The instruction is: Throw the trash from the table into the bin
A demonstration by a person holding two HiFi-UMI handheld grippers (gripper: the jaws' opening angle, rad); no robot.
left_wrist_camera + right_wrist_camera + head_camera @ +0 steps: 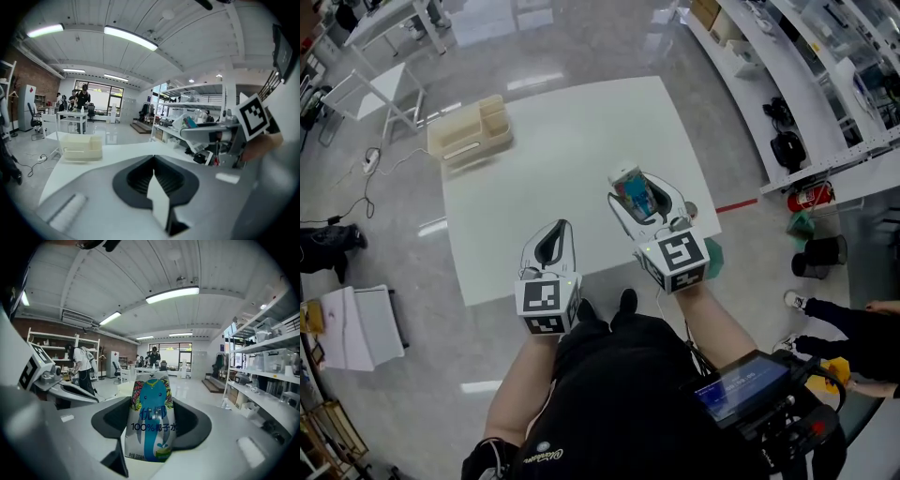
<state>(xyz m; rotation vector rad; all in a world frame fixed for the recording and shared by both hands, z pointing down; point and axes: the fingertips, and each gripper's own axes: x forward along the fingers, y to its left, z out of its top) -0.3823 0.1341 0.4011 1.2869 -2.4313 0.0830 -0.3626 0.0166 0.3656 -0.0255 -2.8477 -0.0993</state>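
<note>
My right gripper (636,186) is shut on a drink carton (632,195), held up above the near right part of the white table (581,141). In the right gripper view the carton (152,423) stands upright between the dark pads (194,420); it is white with a blue elephant on it. My left gripper (562,227) hovers over the table's near edge with its jaws together and nothing in them. The left gripper view shows its tips (152,161) meeting, with the right gripper (211,133) and the carton (190,123) off to the right.
A beige organizer (471,131) stands on the table's far left corner. Something green (713,258) shows below the table's near right corner. A black bin (825,251) and a second green object (800,223) sit on the floor at right, near shelving and a bystander's legs (839,314).
</note>
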